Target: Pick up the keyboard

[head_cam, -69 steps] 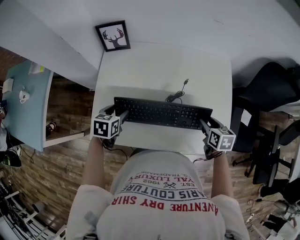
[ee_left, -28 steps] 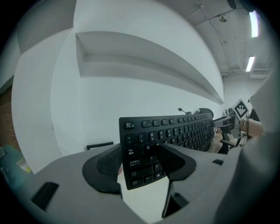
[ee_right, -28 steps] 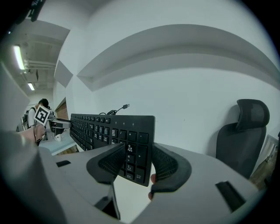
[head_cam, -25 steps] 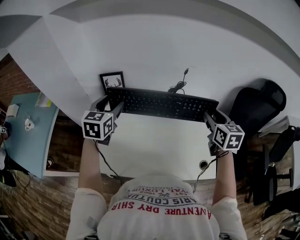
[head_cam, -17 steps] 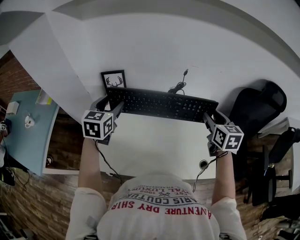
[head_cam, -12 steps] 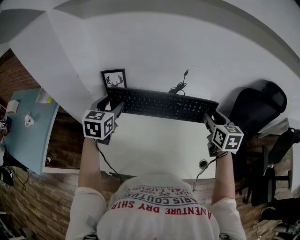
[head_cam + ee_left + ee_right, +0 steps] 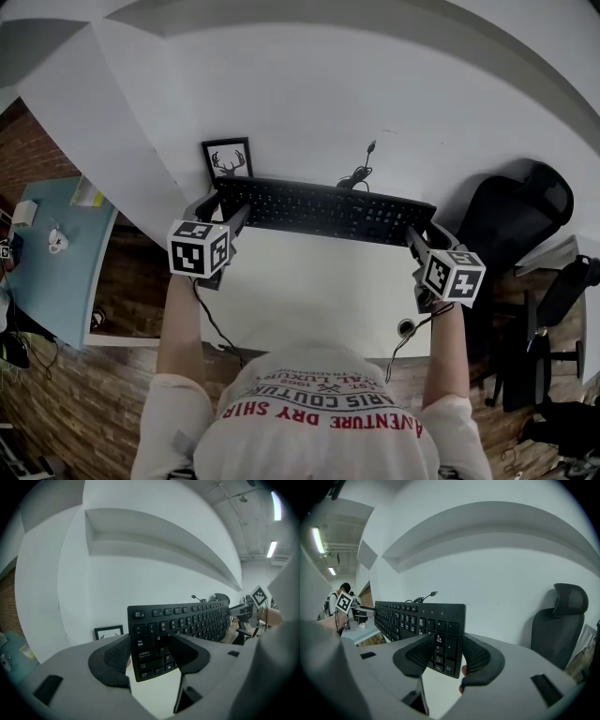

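Left gripper [image 7: 221, 210] and right gripper [image 7: 419, 240] pinch the keyboard [image 7: 328, 211] by its ends.
A few seconds back it lay on the white table [image 7: 319, 291]; now it hangs level above it (lift done, I'd judge). Over the last second I see no drift, with both hands steady and tipped slightly downward.

Shirt [image 7: 328, 412] reads "AVENTURE", "LUXURY" (upside down); keyboard [image 7: 187, 620] key "Tab".

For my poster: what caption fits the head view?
The left claw and right claw grip a black keyboard by its ends above a white desk.
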Demonstrator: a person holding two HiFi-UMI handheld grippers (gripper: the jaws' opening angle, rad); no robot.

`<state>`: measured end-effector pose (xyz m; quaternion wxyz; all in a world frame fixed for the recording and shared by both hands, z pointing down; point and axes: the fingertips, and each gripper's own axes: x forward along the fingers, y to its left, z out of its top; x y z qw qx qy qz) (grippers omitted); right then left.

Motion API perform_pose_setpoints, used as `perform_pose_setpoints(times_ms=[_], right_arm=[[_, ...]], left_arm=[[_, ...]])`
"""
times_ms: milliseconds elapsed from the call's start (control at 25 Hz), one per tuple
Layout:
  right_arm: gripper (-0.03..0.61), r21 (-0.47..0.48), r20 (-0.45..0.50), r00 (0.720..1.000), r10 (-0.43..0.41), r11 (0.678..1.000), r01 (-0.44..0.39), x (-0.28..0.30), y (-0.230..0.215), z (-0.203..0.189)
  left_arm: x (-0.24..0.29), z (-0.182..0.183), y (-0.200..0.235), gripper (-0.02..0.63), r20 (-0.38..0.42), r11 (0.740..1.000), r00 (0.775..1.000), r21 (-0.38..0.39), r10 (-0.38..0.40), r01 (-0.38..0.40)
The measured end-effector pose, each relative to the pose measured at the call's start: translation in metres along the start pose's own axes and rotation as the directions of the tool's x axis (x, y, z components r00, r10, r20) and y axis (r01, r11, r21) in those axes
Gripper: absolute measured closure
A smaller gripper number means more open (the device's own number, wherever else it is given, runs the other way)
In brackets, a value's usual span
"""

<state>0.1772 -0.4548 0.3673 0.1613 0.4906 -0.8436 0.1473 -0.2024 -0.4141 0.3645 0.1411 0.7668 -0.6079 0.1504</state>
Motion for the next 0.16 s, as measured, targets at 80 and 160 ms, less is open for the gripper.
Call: perform_pose_setpoints(times_ms=[80, 160], right_arm=[[0.373, 0.002, -0.002, 1.000, -0.002, 1.000, 0.002, -0.0001, -0.0007, -0.0012], [0.373, 0.004, -0.004, 1.000, -0.005, 1.000, 0.005, -0.0004, -0.0012, -0.0025]], left_arm=[[0.0008, -0.0012, -0.0007, 0.334, -0.004, 1.000, 1.000, -0.001, -0.002, 0.002], [0.0011, -0.0023, -0.0014, 0.334, -0.007, 1.000, 1.000, -0.002, -0.003, 0.002]])
